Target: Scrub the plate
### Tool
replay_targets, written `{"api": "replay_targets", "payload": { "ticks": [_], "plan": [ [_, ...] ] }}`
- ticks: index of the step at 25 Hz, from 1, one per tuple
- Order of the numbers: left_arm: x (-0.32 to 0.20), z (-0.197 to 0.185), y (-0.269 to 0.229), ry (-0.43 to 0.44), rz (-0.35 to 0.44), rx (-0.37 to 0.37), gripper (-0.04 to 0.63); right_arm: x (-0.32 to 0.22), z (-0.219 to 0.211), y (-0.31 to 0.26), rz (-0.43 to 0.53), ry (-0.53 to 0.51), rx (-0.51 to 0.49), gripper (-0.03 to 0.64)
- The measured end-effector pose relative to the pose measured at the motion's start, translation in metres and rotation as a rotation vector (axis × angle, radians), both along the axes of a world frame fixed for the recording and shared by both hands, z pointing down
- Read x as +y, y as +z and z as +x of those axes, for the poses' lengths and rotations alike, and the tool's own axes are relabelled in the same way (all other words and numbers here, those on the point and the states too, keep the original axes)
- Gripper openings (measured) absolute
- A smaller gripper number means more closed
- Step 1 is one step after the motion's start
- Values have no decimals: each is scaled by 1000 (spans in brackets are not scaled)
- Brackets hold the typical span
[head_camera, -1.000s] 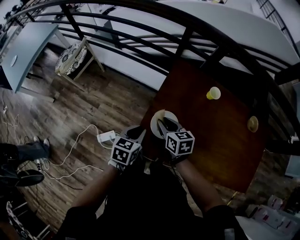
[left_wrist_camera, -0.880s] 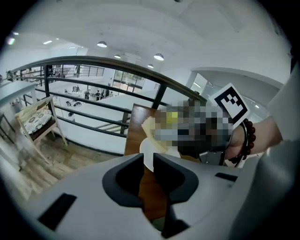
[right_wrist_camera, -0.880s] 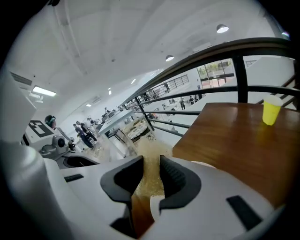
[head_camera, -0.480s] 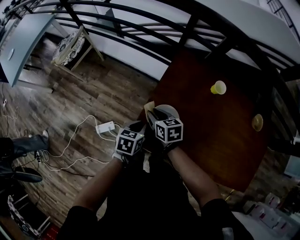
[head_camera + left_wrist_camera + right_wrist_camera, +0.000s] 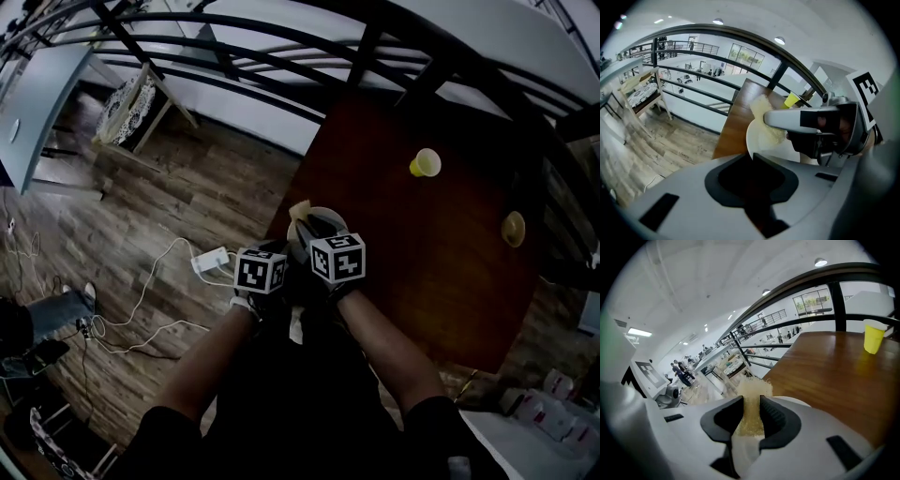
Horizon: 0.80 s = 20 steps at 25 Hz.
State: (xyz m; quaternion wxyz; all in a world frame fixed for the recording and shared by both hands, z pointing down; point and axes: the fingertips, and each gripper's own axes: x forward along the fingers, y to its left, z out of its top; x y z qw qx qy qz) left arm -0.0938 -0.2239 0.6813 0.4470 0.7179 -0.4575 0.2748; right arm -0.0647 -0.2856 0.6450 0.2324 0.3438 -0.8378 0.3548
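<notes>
Our left tool (image 5: 751,157) was clenched on the rim of the one plate (image 5: 757,140) at the worktop's (image 5: 412,272) near corner. Our right tool (image 5: 751,409) gripped the one sponge (image 5: 753,392) against it. We judged a hard stroke could lever the plate free, over the edge. One yellow cup (image 5: 425,162) and one other yellow vessel (image 5: 512,228) stood well apart.

I'm looking at a big open office hall: black railing (image 5: 836,305), plank floor (image 5: 187,187), a desk (image 5: 47,94), people (image 5: 682,371) standing beyond.

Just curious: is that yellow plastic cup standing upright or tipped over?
Upright: the yellow plastic cup rests on its base, open mouth upward.
</notes>
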Motion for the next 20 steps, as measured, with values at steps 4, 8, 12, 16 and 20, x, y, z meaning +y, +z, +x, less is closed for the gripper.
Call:
{"api": "replay_targets", "payload": {
  "ticks": [4, 8, 12, 16, 20],
  "plan": [
    [-3, 1, -1, -16, -10, -3, 54, -6, 30, -2, 1, 57, 5, 118],
    [-1, 1, 0, -34, -9, -7, 54, -5, 63, -3, 4, 118, 12, 118],
    [0, 1, -3, -36, -5, -13, 54, 0, 93, -4, 6, 166, 29, 117],
    [3, 2, -2, -50, -9, -10, 54, 0, 113, -9, 9, 202, 34, 118],
    [1, 9, -5, -31, -5, -18, 54, -2, 117, -22, 28, 213, 24, 118]
  ]
}}
